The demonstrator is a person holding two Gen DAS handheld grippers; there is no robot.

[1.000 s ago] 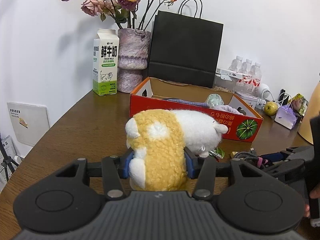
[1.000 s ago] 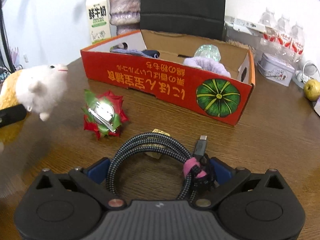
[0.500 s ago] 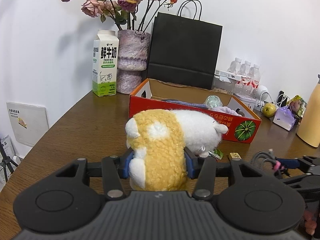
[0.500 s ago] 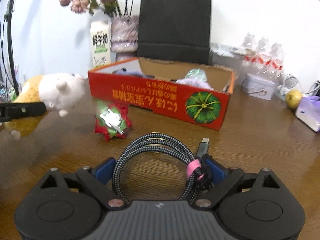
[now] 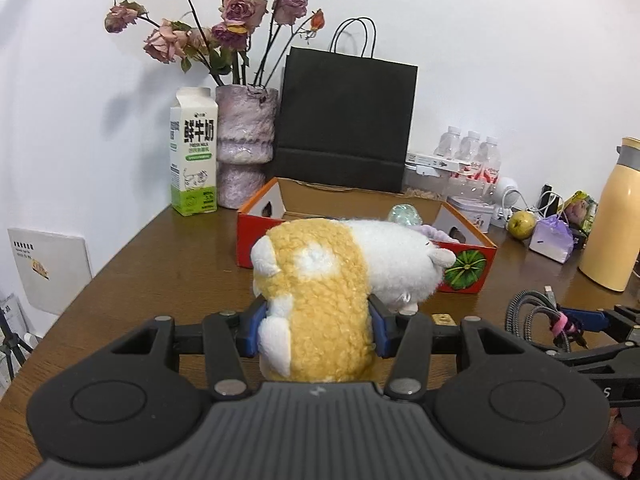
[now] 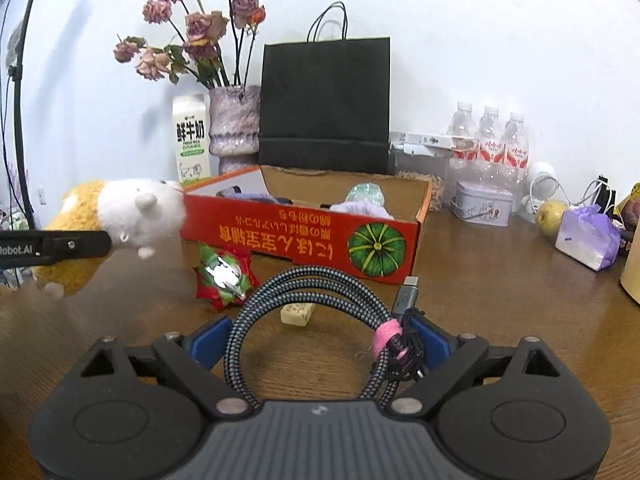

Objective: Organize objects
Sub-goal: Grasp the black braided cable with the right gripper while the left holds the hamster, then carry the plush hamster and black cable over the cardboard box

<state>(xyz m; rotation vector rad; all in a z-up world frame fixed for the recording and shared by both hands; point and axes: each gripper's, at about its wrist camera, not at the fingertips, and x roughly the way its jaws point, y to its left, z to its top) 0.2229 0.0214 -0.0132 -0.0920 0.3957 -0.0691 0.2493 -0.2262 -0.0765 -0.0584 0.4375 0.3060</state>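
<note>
- Both grippers have lifted since a second ago — the red cardboard box [image 6: 304, 236] now sits lower and farther.
- Left gripper [image 5: 316, 330] squeezes the fleecy yellow-and-white plush toy [image 5: 320, 300], near the box.
- Right gripper [image 6: 318, 338] clamps the braided, coiled cable [image 6: 308, 284] above the wooden table [image 6: 500, 292].

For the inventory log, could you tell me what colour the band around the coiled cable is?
Pink band, clearest in the right wrist view.

Left wrist view: low over the table, facing the red box [image 5: 466, 258] from close before its left end. Right wrist view: facing the box [image 6: 304, 236] front from nearby, slightly rightward. Both share the box and the black bag [image 5: 344, 120] behind it.
</note>
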